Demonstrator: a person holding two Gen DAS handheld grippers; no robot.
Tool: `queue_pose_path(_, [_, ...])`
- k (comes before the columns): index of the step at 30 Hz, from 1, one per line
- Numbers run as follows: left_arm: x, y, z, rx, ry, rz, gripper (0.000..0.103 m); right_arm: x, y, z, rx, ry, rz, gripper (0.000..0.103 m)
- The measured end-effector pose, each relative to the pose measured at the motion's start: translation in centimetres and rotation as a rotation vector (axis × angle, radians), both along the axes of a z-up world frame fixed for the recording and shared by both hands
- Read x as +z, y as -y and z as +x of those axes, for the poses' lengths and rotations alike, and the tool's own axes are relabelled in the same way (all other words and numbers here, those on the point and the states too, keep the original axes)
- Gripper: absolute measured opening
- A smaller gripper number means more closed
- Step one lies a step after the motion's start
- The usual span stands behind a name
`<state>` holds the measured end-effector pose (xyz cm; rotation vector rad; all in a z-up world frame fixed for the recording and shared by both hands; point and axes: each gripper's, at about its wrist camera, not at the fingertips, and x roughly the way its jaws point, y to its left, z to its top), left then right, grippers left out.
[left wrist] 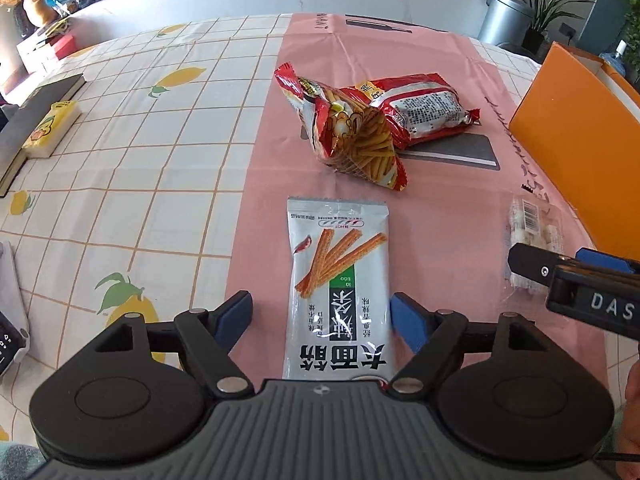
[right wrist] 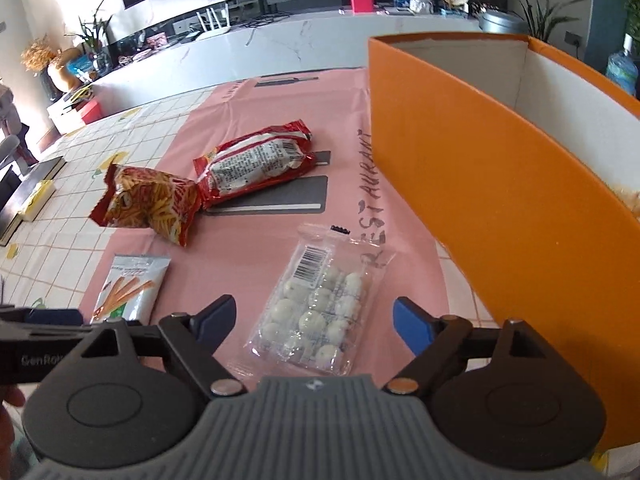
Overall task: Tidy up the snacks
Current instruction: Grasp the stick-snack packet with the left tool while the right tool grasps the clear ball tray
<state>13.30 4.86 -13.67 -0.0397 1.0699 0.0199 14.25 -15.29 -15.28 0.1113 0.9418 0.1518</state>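
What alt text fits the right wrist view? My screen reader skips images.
The open right gripper straddles a clear plastic packet of white round candies lying on a pink mat, beside a tall orange cardboard box. Farther off lie two red snack bags, and a silver snack-stick pouch nearer left.

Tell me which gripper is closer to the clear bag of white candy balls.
Right. The right gripper is open with the candy bag between its fingers. The left gripper sits off to the bag's left, open around the silver snack packet.
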Motion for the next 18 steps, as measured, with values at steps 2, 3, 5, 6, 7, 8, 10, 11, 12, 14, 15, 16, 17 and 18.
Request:
queue_pose_path(2, [-0.2, 0.5, -0.1, -0.01, 0.004, 0.034, 0.095, -0.5, 0.1, 0.3, -0.013, -0.019, 0.006, 0.083])
queue_pose_path(3, [-0.3, 0.7, -0.2, -0.014, 0.011, 0.047, 0.096, -0.7, 0.1, 0.3, -0.016, -0.013, 0.005, 0.083])
queue_pose_path(5, [-0.3, 0.8, -0.2, -0.005, 0.022, 0.037, 0.096, -0.8, 0.0, 0.2, -0.009, -0.001, -0.013, 0.083])
queue_pose_path(6, [-0.4, 0.8, -0.2, -0.004, 0.026, 0.039, 0.096, -0.9, -0.1, 0.2, -0.005, 0.007, -0.02, 0.083])
queue_pose_path(7, [-0.4, 0.9, -0.2, -0.008, 0.03, 0.038, 0.095, -1.0, -0.2, 0.2, -0.001, 0.014, -0.028, 0.083])
queue_pose_path(8, [-0.3, 0.9, -0.2, -0.012, 0.037, 0.031, 0.092, -1.0, -0.4, 0.1, 0.005, 0.02, -0.04, 0.083])
queue_pose_path(10, [-0.3, 1.0, -0.3, -0.014, 0.049, 0.031, 0.087, -1.1, -0.8, 0.1, 0.02, 0.029, -0.063, 0.083])
queue_pose_path(11, [-0.2, 1.0, -0.3, -0.018, 0.057, 0.03, 0.081, -1.2, -1.0, 0.0, 0.028, 0.037, -0.073, 0.081])
queue_pose_path(12, [-0.2, 1.1, -0.3, -0.023, 0.064, 0.03, 0.073, -1.2, -1.2, -0.1, 0.037, 0.044, -0.081, 0.077])
queue_pose_path(14, [0.0, 1.2, -0.3, -0.031, 0.073, 0.028, 0.061, -1.2, -1.5, -0.2, 0.053, 0.057, -0.097, 0.07])
queue_pose_path(15, [0.0, 1.2, -0.3, -0.036, 0.077, 0.029, 0.058, -1.1, -1.6, -0.3, 0.06, 0.063, -0.104, 0.066])
queue_pose_path(16, [0.0, 1.2, -0.3, -0.037, 0.079, 0.026, 0.058, -1.1, -1.6, -0.3, 0.065, 0.065, -0.108, 0.066])
queue_pose_path(17, [0.0, 1.2, -0.3, -0.037, 0.081, 0.026, 0.057, -1.1, -1.6, -0.4, 0.066, 0.067, -0.106, 0.065])
queue_pose_path(18, [0.0, 1.2, -0.4, -0.036, 0.086, 0.022, 0.056, -1.1, -1.5, -0.4, 0.069, 0.067, -0.102, 0.064])
